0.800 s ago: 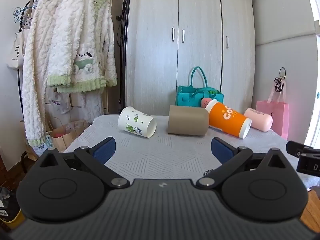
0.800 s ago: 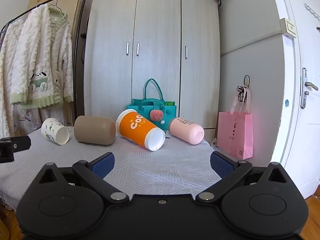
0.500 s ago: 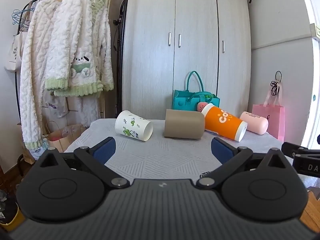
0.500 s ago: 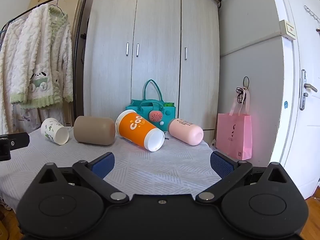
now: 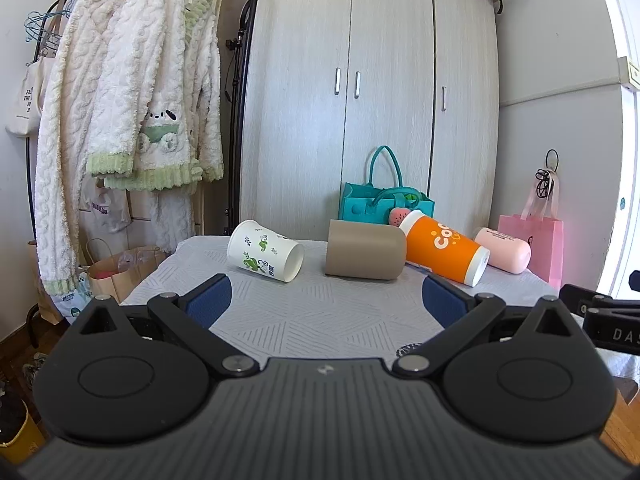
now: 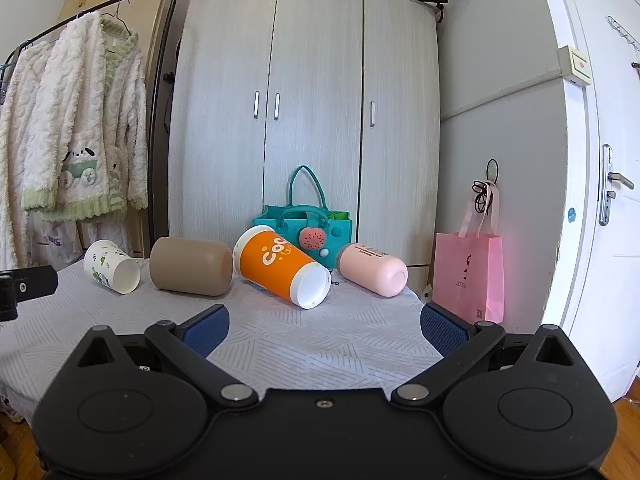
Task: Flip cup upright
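Observation:
Several cups lie on their sides in a row on the white-clothed table (image 5: 320,316): a white paper cup with green leaves (image 5: 265,251) (image 6: 111,266), a tan cup (image 5: 365,254) (image 6: 191,266), an orange cup (image 5: 446,247) (image 6: 282,266) and a pink cup (image 5: 503,249) (image 6: 373,269). My left gripper (image 5: 326,304) is open and empty, well short of the white and tan cups. My right gripper (image 6: 324,330) is open and empty, in front of the orange cup.
A teal bag (image 6: 306,224) stands behind the cups before a wardrobe (image 6: 304,120). A pink paper bag (image 6: 470,276) stands at the right by a door. A rack of fluffy robes (image 5: 132,120) hangs left. The other gripper shows at each view's edge (image 5: 604,320) (image 6: 24,286).
The left wrist view has tilted up and shifted slightly, so the cups sit lower and a bit farther off. The right view is almost the same. Both grippers stay open.

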`<state>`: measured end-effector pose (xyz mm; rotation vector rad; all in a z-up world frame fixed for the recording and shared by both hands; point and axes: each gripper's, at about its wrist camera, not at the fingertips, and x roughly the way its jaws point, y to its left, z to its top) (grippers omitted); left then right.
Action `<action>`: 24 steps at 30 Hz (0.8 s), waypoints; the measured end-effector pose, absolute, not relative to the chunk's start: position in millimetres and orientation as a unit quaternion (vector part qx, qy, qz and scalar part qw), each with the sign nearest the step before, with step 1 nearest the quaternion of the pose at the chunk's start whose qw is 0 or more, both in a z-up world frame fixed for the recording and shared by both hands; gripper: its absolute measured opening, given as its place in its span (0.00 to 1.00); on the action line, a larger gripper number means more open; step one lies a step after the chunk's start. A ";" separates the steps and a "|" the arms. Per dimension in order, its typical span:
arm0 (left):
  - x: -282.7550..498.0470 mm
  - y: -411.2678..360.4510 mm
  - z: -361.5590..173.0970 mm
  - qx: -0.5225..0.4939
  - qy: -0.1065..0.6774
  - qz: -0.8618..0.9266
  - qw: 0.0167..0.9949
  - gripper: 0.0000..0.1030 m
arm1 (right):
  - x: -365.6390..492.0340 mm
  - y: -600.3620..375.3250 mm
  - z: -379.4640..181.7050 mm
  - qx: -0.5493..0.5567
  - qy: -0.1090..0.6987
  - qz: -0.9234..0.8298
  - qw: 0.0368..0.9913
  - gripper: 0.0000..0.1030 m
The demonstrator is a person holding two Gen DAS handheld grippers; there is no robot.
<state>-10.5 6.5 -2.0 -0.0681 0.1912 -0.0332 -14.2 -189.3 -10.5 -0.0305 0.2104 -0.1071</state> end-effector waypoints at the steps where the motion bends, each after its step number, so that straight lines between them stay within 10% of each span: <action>1: -10.0 6.4 -2.2 -0.033 0.097 -0.017 0.995 1.00 | -14.3 -189.2 -11.0 -0.016 0.105 -0.053 0.993 1.00; 24: -8.6 8.6 -8.3 -0.037 0.116 -0.020 0.992 1.00 | -13.4 -186.2 -12.9 -0.023 0.111 -0.056 0.992 1.00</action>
